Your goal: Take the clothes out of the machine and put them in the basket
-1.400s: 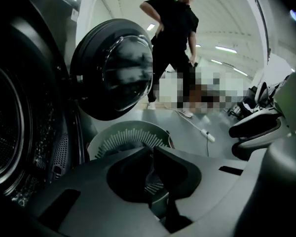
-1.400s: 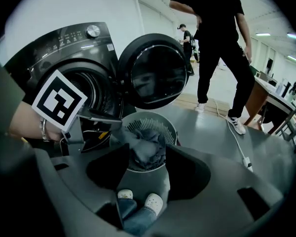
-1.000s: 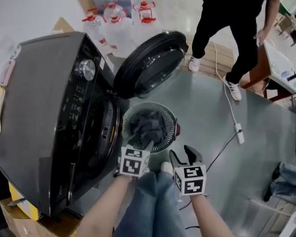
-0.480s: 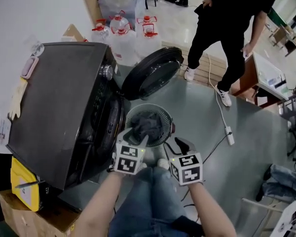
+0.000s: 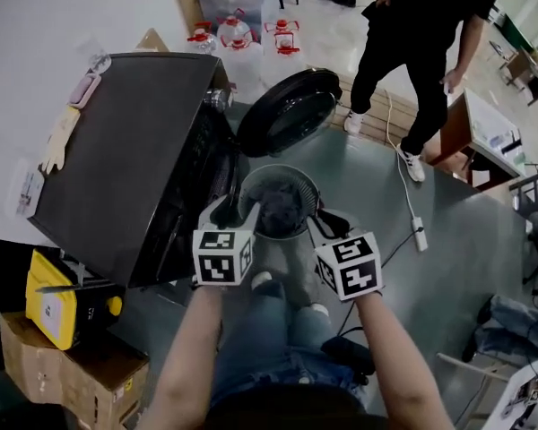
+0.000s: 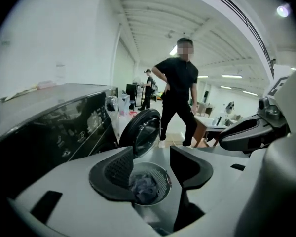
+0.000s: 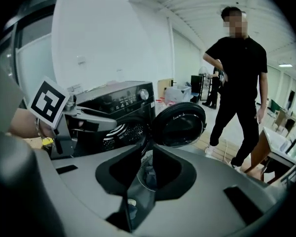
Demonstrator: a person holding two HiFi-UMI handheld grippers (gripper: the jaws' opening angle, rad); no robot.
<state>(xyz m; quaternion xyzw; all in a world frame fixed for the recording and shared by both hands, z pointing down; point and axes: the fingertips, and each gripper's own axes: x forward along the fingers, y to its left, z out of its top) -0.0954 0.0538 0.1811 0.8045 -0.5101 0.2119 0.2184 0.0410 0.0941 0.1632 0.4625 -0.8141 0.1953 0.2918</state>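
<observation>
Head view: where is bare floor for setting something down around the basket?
Bare grey floor lies right of the round grey basket, up to the white cable. Crowded left: the dark washing machine and its open round door.

No words or numbers are showing clearly enough to read. The left cube, just behind the jaws of the left gripper, is showing a black-and-white square pattern, not letters. The right cube, behind the jaws of the right gripper, is showing one too. The control panel on the machine, up and left of the right jaws, is showing tiny marks, too small to read.
</observation>
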